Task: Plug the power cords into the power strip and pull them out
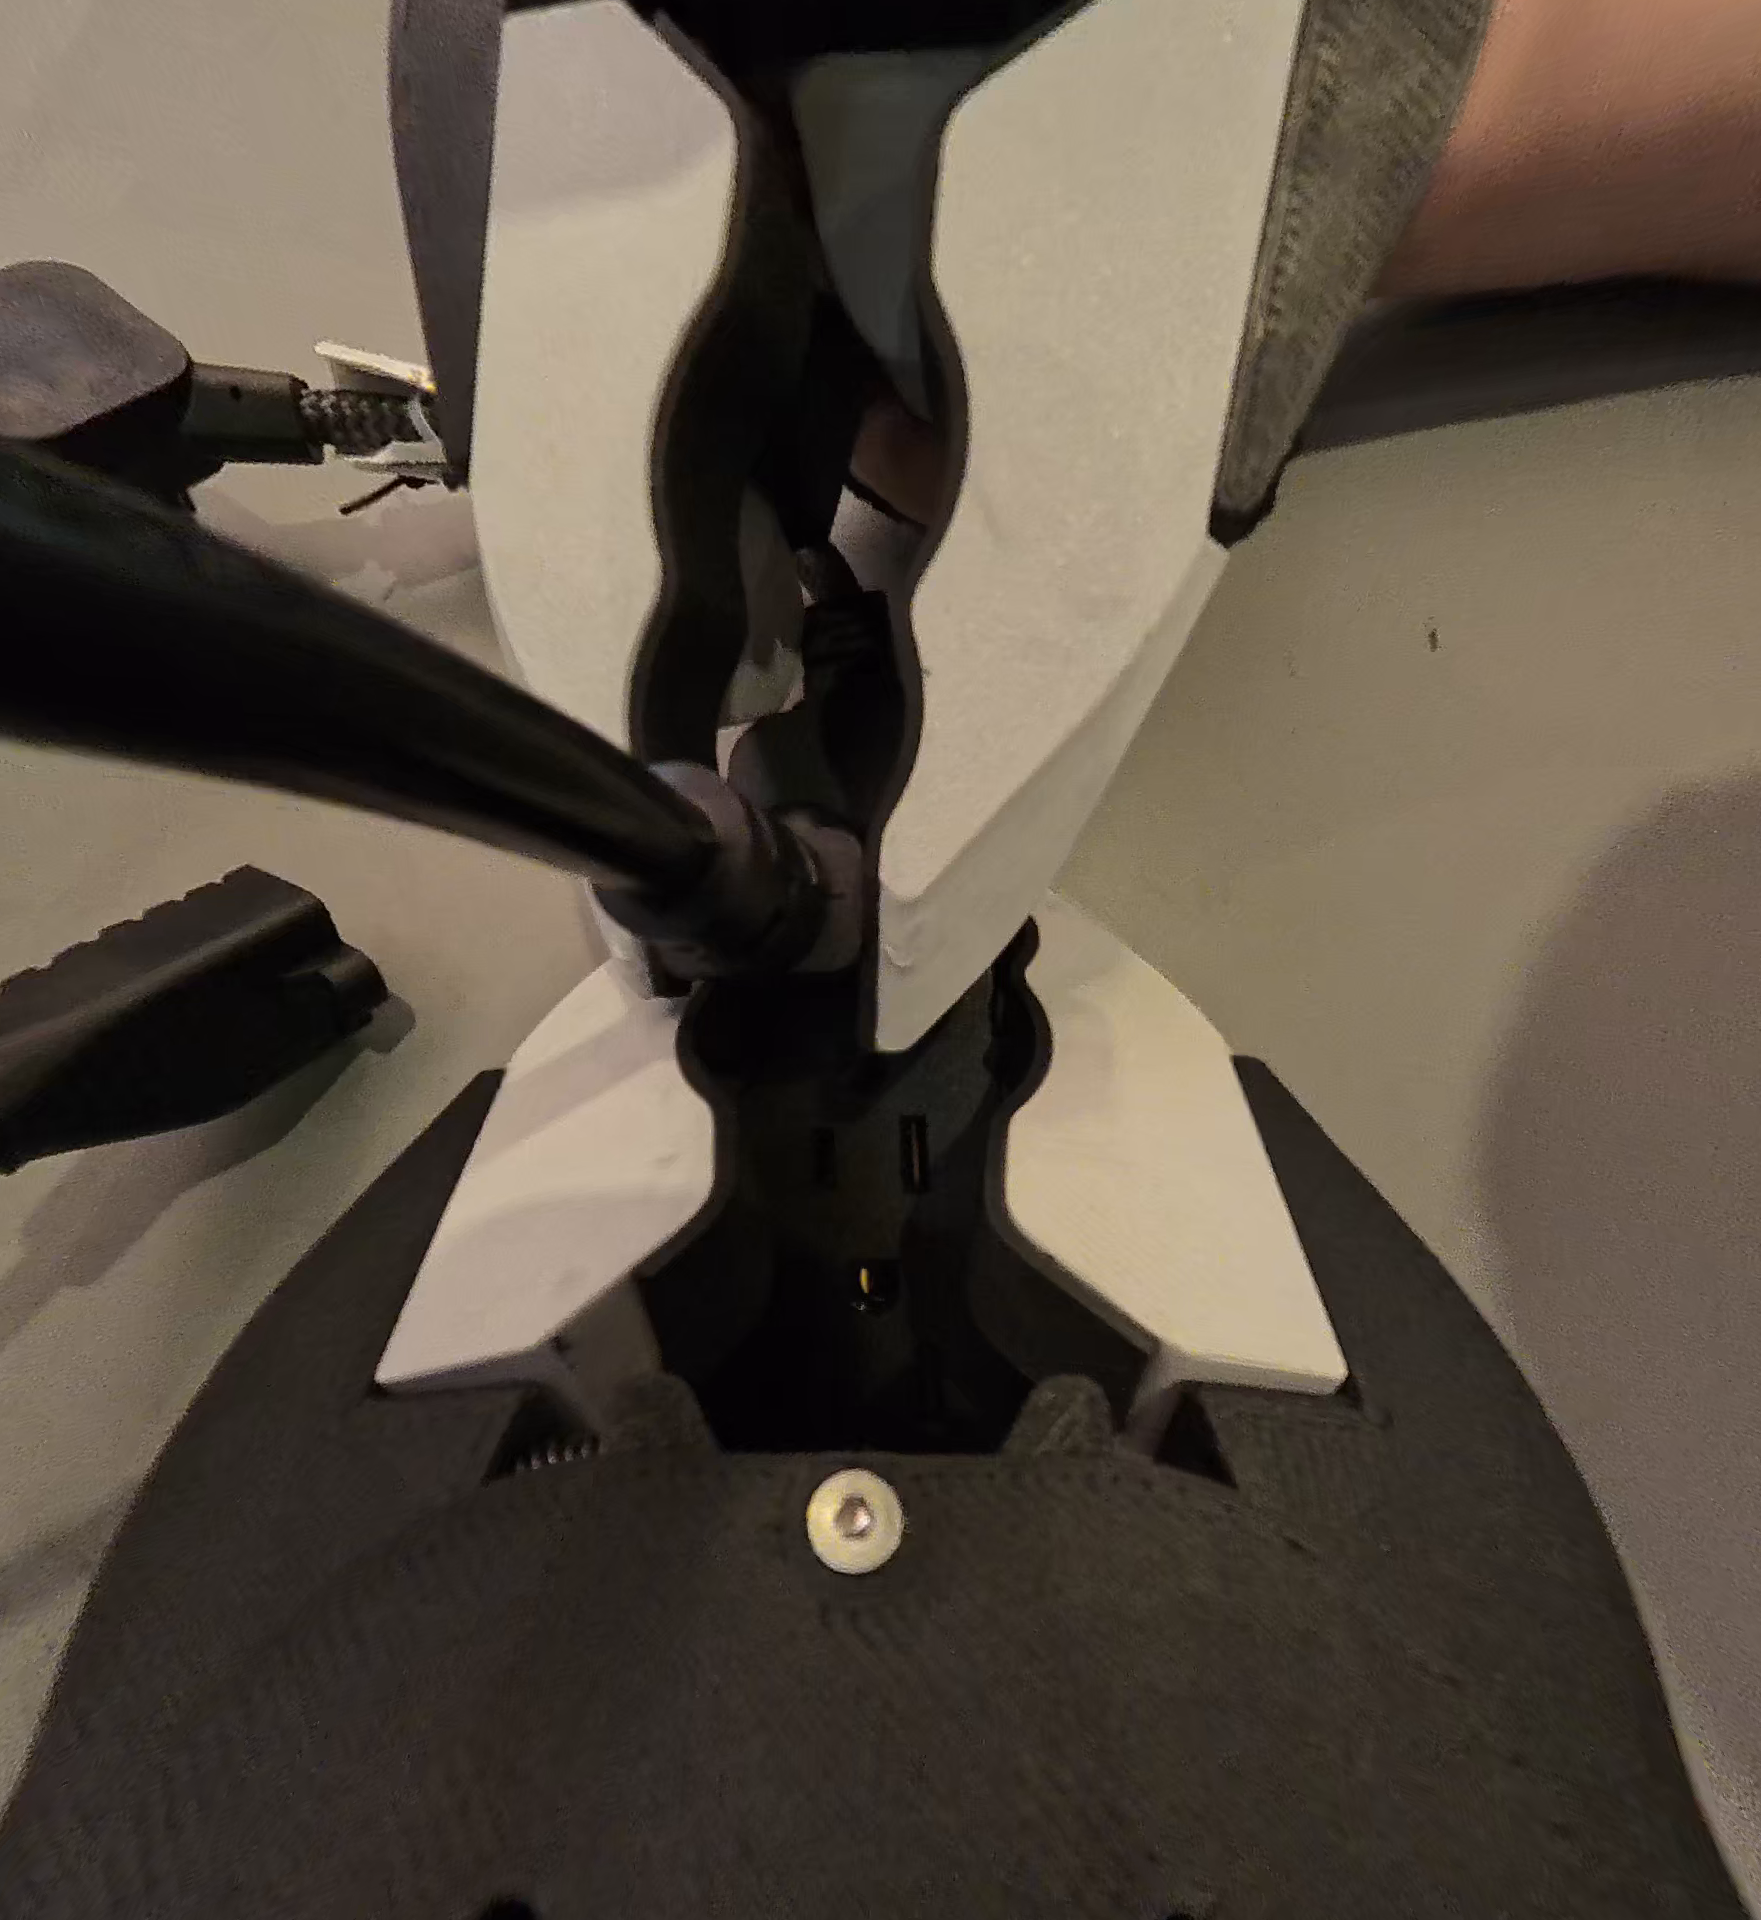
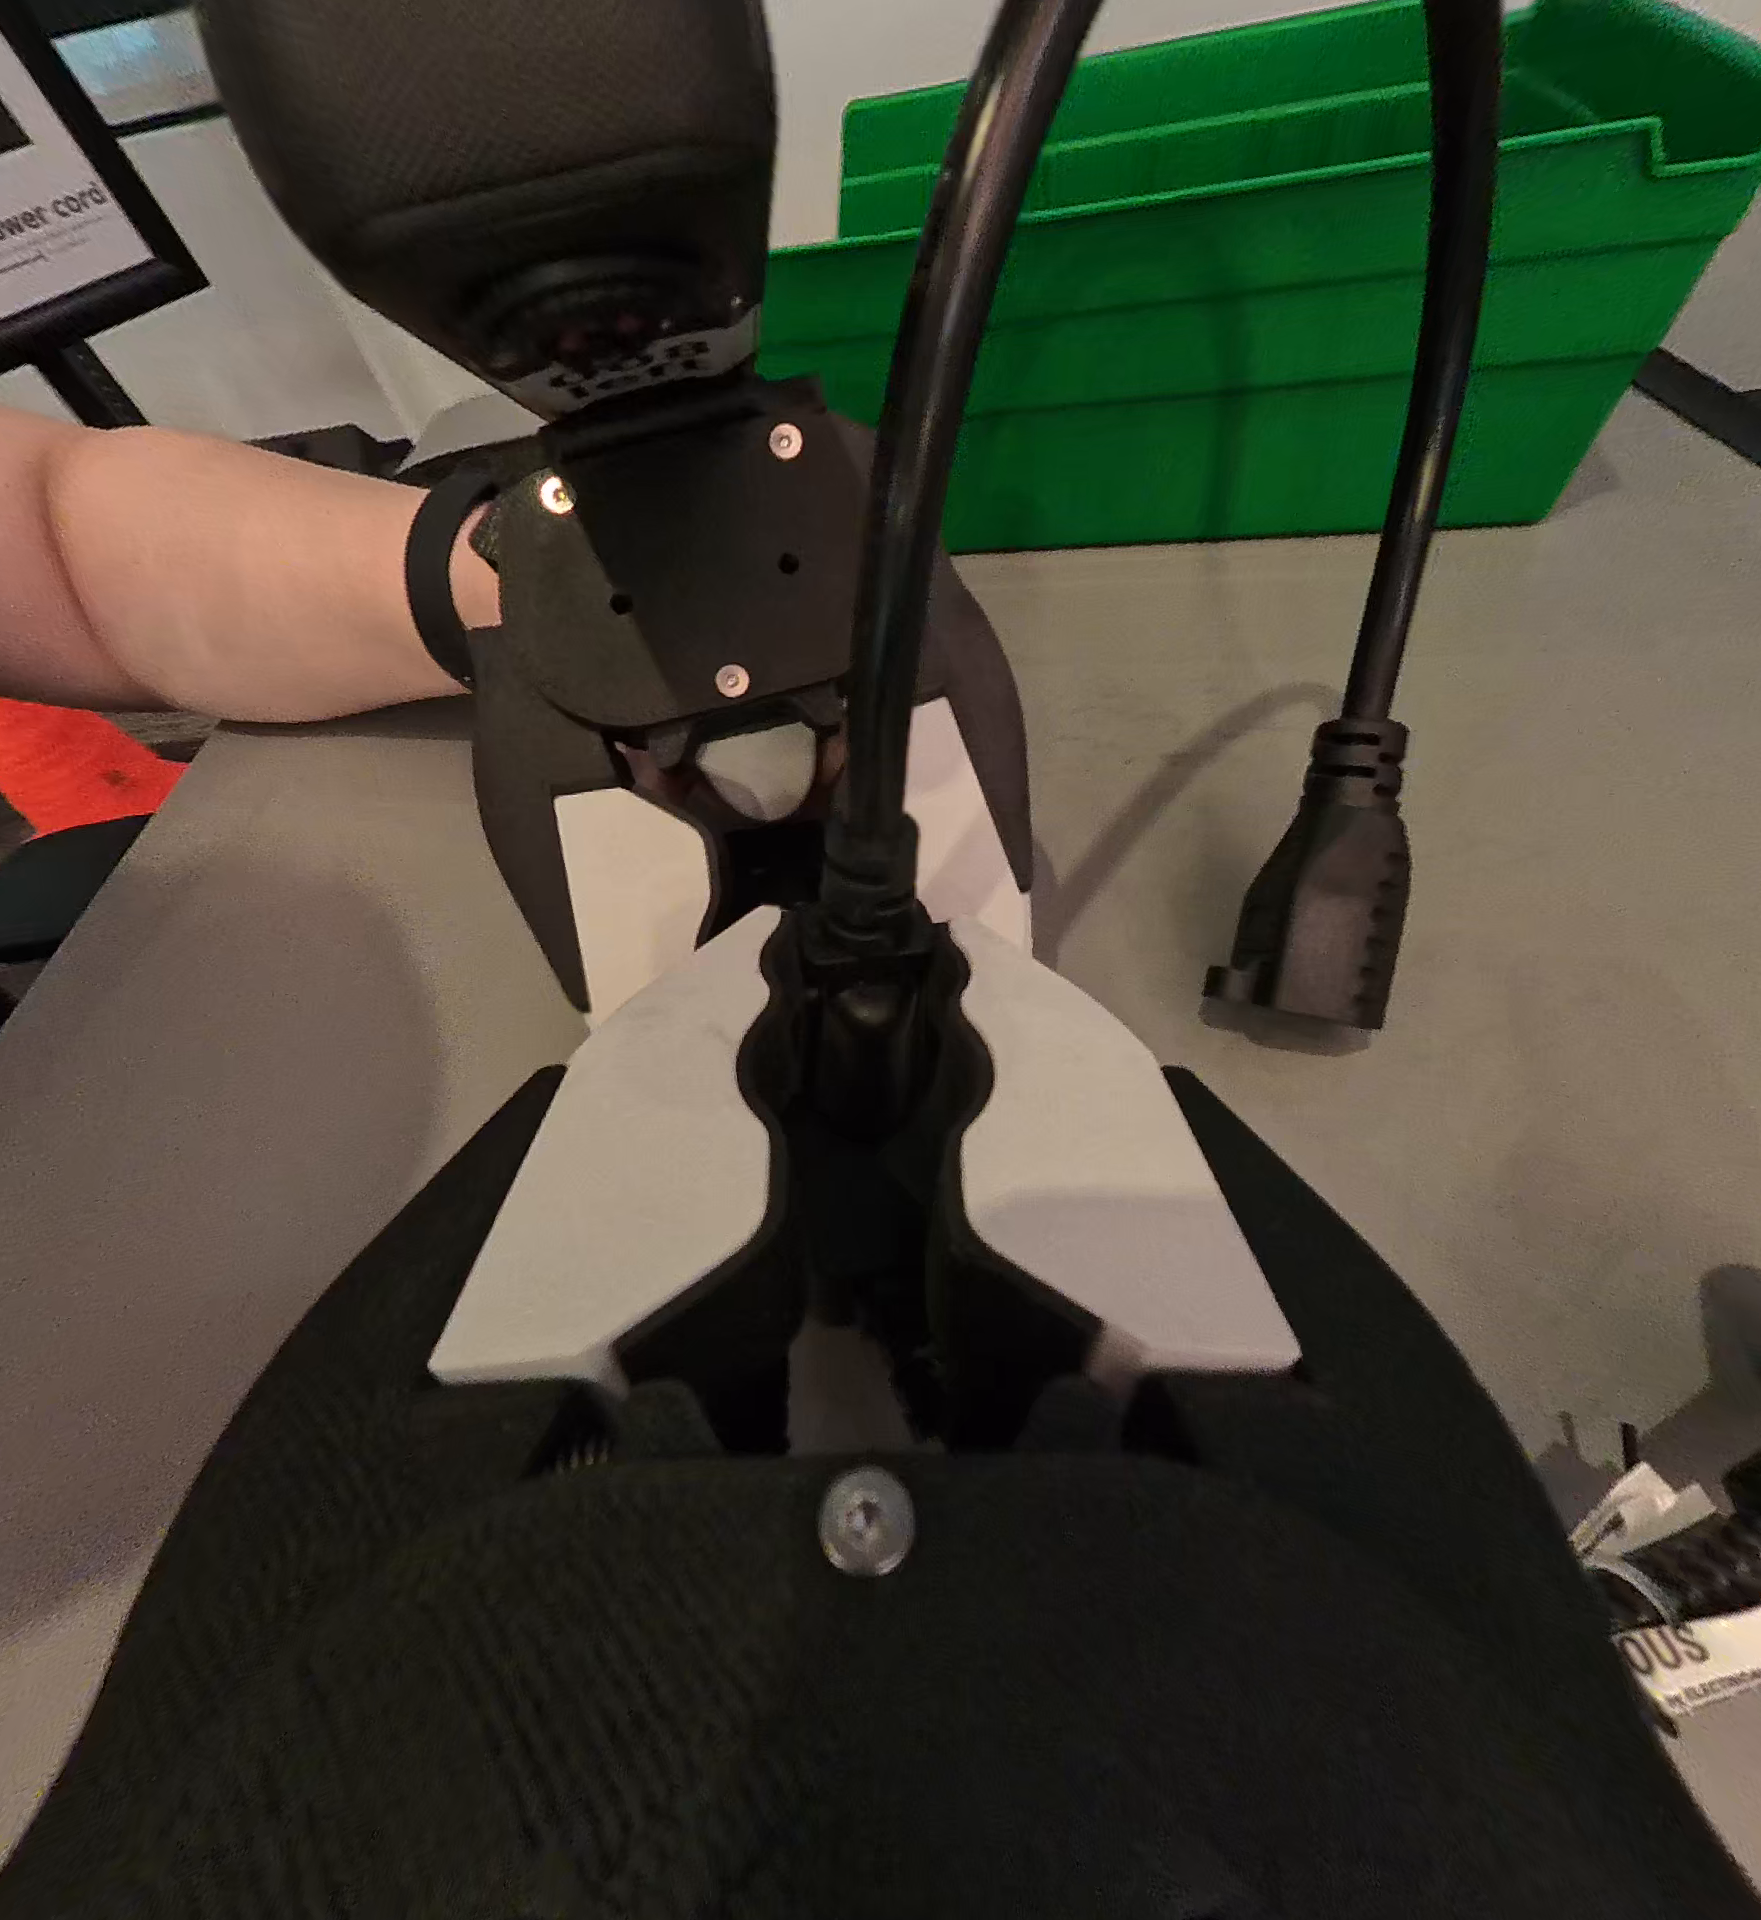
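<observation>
table (image 2: 1478, 1195): grey, under both claws | green bin (image 2: 1271, 312): beyond right gripper (image 2: 865, 997) | power strip (image 1: 871, 1184): black, clamped between left gripper (image 1: 860, 1049) fingers | cord plug (image 2: 860, 935): pinched in right gripper's tips | socket end (image 2: 1312, 914): lying right of it

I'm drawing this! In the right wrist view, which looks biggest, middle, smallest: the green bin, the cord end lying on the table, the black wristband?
1. Green bin, biggest by far.
2. Cord end lying on the table, middle.
3. Black wristband, smallest, though the other tongs hide part of it.
</observation>
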Available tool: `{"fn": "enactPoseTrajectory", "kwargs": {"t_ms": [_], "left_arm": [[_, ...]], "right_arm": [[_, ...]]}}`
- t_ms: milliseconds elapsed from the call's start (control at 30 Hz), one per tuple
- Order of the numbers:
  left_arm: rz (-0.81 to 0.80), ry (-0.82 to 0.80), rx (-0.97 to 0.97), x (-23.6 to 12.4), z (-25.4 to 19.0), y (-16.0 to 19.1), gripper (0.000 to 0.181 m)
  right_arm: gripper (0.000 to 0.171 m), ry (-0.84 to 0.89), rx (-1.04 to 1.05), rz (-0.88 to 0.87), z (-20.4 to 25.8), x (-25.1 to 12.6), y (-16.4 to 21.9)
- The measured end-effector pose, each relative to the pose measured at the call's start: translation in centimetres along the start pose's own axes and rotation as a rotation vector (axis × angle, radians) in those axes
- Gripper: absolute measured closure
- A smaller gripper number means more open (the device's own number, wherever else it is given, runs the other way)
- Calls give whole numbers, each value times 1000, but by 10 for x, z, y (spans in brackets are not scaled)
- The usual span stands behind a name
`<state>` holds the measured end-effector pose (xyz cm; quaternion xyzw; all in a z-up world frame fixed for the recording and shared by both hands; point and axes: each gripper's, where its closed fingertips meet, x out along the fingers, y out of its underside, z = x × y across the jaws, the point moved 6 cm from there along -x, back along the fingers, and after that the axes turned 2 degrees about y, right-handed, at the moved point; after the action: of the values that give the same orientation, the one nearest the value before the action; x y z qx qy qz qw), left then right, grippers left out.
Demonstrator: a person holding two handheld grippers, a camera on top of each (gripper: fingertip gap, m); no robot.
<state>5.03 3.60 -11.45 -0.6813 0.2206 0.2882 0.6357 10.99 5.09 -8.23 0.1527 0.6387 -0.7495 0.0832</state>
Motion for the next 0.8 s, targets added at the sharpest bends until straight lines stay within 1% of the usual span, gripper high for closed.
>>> {"fn": "enactPoseTrajectory", "kwargs": {"t_ms": [100,233,333,533,800], "left_arm": [[12,0,23,1,-2,0,135],[9,7,28,0,-1,1,135],[-3,1,21,-1,0,1,135],[-14,-6,6,-2,3,0,134],[2,11,32,-1,1,1,135]], "right_arm": [[147,-18,9,1,0,-9,6],[148,-29,15,-2,0,-8,6],[149,7,-10,4,2,1,-1],[151,68,-47,11,2,3,-4],[148,10,-19,-3,2,-10,6]]}}
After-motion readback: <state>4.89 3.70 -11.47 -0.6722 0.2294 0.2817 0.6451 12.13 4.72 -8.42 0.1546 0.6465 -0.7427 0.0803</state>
